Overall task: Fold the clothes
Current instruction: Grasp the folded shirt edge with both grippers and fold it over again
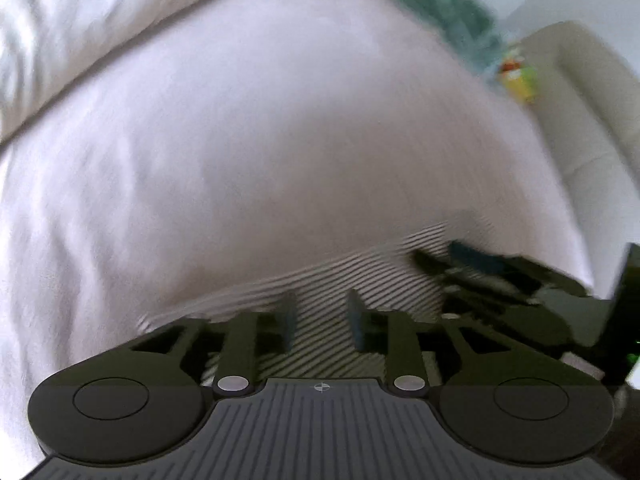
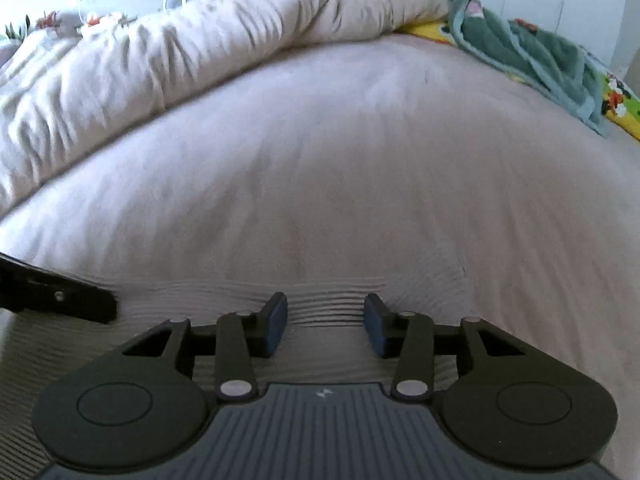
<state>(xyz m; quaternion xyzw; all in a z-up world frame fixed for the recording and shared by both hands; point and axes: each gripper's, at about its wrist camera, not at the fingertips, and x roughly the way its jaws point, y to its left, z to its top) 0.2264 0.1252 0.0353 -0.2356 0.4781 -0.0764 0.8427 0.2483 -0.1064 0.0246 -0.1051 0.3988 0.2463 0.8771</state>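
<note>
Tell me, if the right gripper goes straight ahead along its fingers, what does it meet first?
Probably the striped garment lying just past the right gripper, on the pale bed sheet. Nothing else stands in that line, though depth is hard to judge.

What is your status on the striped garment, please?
Left gripper and right gripper: fingers apart, garment beneath, no clear pinch. Garment flat at the near edge of the bed. Nothing in the way.

No readable text, label, brand or number shows in either view.
</note>
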